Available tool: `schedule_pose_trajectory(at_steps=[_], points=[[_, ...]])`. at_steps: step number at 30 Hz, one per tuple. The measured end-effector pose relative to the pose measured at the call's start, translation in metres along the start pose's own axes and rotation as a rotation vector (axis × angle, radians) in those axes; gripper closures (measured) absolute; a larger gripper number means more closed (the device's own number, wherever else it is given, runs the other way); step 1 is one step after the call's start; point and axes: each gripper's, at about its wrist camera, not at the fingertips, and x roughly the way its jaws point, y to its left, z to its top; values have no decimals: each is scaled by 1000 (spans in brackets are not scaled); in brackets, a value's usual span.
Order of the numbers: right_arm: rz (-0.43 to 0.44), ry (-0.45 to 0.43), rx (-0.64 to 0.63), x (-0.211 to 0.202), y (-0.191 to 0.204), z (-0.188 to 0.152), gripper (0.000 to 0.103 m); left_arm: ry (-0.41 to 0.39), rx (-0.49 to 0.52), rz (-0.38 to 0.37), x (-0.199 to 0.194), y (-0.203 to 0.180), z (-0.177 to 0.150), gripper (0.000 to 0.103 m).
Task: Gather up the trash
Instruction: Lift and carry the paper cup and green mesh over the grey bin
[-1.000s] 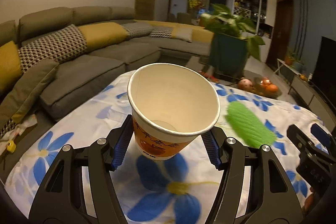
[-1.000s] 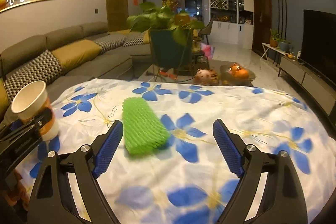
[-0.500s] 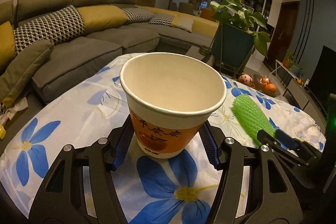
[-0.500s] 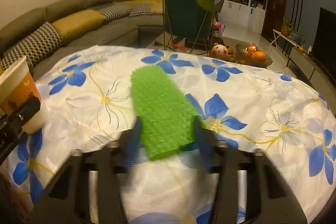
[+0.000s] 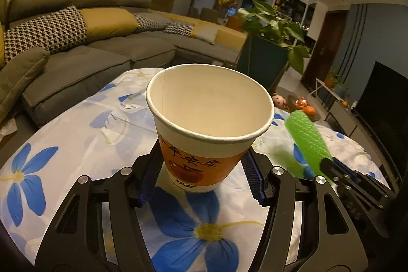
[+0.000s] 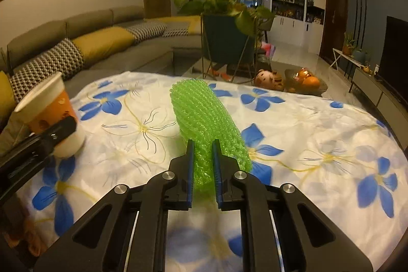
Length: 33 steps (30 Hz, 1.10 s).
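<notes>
At frame centre, the left gripper (image 5: 201,170) clamps the paper cup (image 5: 207,124) upright above the floral tablecloth (image 5: 76,134); the right gripper (image 6: 202,165), low centre, pinches the green foam net (image 6: 204,116) narrowly, lifted off the cloth

The right gripper (image 6: 202,144), whose jaws had stood wide apart on either side of the green foam net (image 6: 207,124) a second earlier, closed until its blue pads pinched the near end of the net. The net, which had lain flat on the flowered tablecloth (image 6: 318,144), rose off it and tilted upward. In the left wrist view, the paper cup (image 5: 204,134) came to stand more upright between the left gripper (image 5: 201,162), and the net appeared raised at the right.
</notes>
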Motion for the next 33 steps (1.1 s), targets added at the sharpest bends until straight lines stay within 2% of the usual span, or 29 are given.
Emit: schedule_pose_trajectory(at_steps=[6, 18, 26, 33], points=[[-36, -63, 13, -45, -19, -5, 89, 4, 29, -28, -7, -11, -1, 44], [-133, -164, 41, -143, -71, -29, 89, 45, 145, -153, -52, -74, -29, 44], [-203, -207, 79, -194, -110, -58, 89, 12, 250, -260, -102, -141, -51, 44], [-293, -239, 142, -237, -154, -84, 89, 7, 340, -397, -137, -211, -76, 44]])
